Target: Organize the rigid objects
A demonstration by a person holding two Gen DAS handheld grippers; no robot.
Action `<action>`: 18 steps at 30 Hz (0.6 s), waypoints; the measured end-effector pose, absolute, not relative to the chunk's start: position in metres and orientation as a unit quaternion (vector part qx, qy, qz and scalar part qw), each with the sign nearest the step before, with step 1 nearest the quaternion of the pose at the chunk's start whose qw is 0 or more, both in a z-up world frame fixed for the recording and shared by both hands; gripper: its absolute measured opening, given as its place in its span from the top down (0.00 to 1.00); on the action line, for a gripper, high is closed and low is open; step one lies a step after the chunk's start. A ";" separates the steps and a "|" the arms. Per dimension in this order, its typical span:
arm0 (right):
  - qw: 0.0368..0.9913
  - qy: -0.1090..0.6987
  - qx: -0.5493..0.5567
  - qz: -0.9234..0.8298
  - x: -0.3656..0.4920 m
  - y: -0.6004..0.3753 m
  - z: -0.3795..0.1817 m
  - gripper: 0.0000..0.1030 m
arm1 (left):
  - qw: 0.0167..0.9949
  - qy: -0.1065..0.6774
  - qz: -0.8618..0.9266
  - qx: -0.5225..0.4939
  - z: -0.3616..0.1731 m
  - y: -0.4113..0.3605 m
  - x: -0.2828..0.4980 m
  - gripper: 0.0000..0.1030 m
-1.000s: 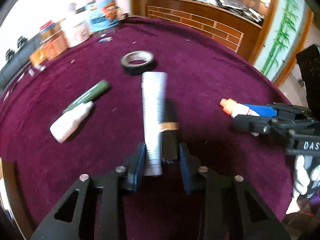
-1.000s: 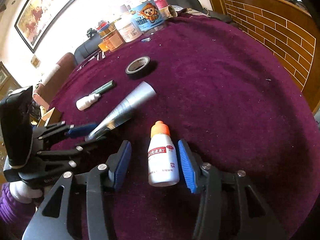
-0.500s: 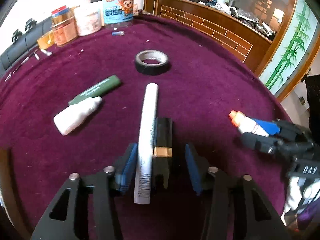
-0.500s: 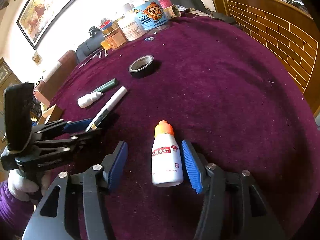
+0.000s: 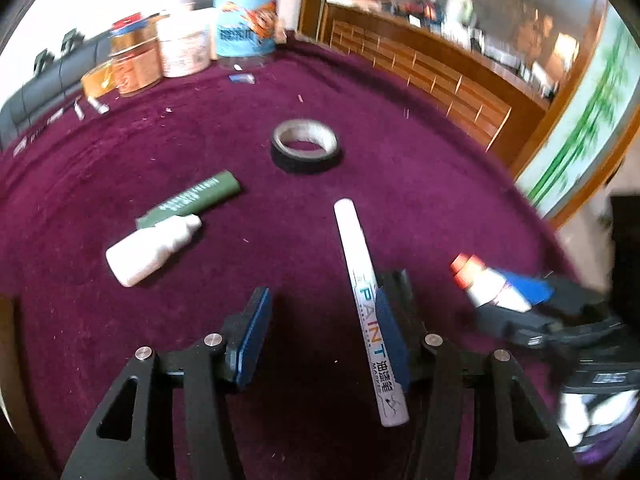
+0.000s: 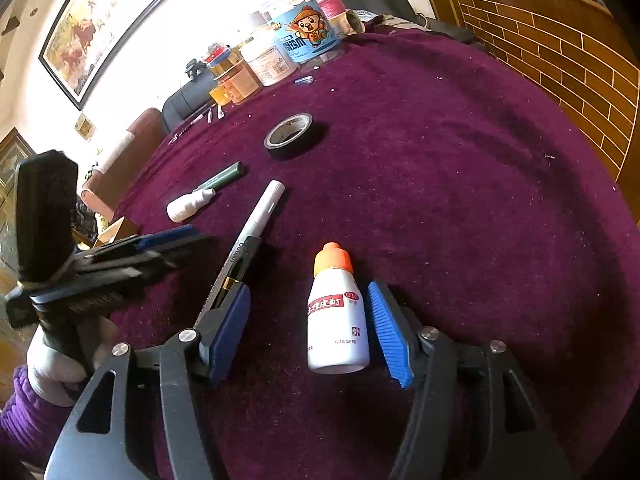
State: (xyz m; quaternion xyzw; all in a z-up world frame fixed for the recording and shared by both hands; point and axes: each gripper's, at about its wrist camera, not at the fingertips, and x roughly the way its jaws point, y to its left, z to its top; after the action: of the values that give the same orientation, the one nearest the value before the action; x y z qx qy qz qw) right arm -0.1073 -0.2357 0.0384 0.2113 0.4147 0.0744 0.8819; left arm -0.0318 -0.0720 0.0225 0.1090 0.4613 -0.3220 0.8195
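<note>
A white paint marker (image 5: 366, 308) lies on the purple cloth beside a black object (image 5: 396, 280), against the right finger of my open left gripper (image 5: 324, 336). It shows in the right wrist view (image 6: 256, 224) too. My open right gripper (image 6: 310, 332) straddles a white bottle with an orange cap (image 6: 336, 312), which lies on the cloth without being squeezed. A small white bottle (image 5: 152, 248), a green tube (image 5: 192, 200) and a black tape roll (image 5: 304, 148) lie farther out.
Several jars and tubs (image 5: 180, 52) stand at the table's far edge. A wooden brick-pattern counter (image 5: 440, 76) runs behind the table on the right. The table edge curves close on the right side.
My left gripper has lowered the paint marker to the cloth, opened wide and shifted left, so the marker now rests by its right finger. The right gripper has barely moved.
</note>
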 end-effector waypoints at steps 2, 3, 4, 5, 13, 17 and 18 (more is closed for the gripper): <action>0.882 0.414 0.214 0.075 -0.108 -0.236 0.038 0.41 | 0.816 0.466 -0.312 0.136 0.015 -0.081 -0.035 0.50; 0.881 0.414 0.215 0.076 -0.108 -0.236 0.038 0.41 | 0.823 0.452 -0.302 0.165 0.015 -0.085 -0.040 0.50; 0.881 0.414 0.216 0.076 -0.108 -0.237 0.038 0.41 | 0.825 0.443 -0.298 0.185 0.014 -0.087 -0.044 0.50; 0.881 0.413 0.216 0.076 -0.108 -0.236 0.038 0.41 | 0.826 0.440 -0.297 0.191 0.015 -0.087 -0.047 0.50; 0.881 0.413 0.216 0.076 -0.108 -0.237 0.038 0.41 | 0.827 0.453 -0.277 0.181 0.014 -0.083 -0.038 0.45; 0.882 0.417 0.207 0.071 -0.107 -0.234 0.038 0.41 | 0.833 0.440 -0.280 0.182 0.011 -0.093 -0.039 0.43; 0.882 0.420 0.202 0.069 -0.107 -0.233 0.039 0.41 | 0.830 0.447 -0.287 0.169 0.011 -0.091 -0.038 0.52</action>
State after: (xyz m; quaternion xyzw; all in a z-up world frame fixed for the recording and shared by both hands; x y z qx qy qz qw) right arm -0.1066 -0.2328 0.0387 0.2017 0.4198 0.0691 0.8822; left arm -0.0379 -0.0910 0.0115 0.1693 0.4466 -0.2868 0.8304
